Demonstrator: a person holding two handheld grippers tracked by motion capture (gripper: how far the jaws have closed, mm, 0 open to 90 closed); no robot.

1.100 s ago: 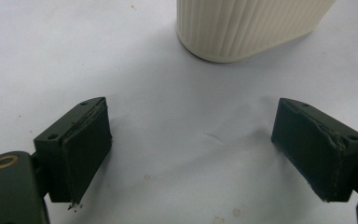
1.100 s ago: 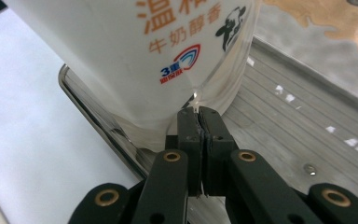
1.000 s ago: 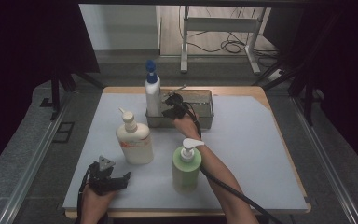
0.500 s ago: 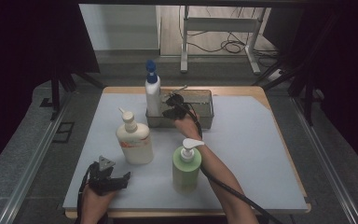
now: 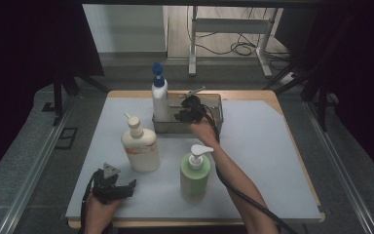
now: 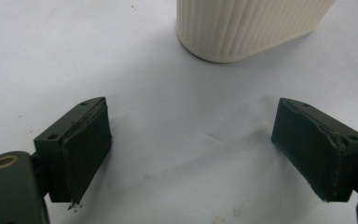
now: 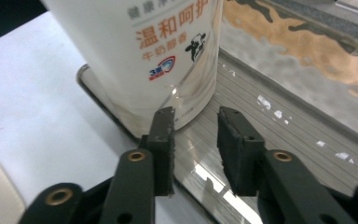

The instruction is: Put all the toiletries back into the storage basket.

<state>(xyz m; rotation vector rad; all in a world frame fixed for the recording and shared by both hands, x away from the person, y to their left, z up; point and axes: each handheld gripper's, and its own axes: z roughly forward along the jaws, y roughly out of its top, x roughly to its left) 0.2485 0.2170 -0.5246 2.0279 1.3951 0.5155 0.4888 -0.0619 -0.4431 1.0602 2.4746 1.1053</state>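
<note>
A tall white bottle with a blue cap stands upright in the left end of a metal tray at the back of the table. My right gripper hovers over the tray just right of that bottle. Its jaws have just been opening and nothing is between them. The bottle's base lies just beyond the left fingertip. Near the front left edge, my left gripper rests low over the white mat, wide open and empty, pointing at a cream pump bottle.
A green pump bottle stands front of centre, close to the right forearm. The white mat covers most of the wooden tabletop. Metal rails run along both sides of the table, and a cable trails from the right gripper.
The right gripper has lifted slightly beside the white bottle and its jaws have parted. The left gripper has stayed where it was.
</note>
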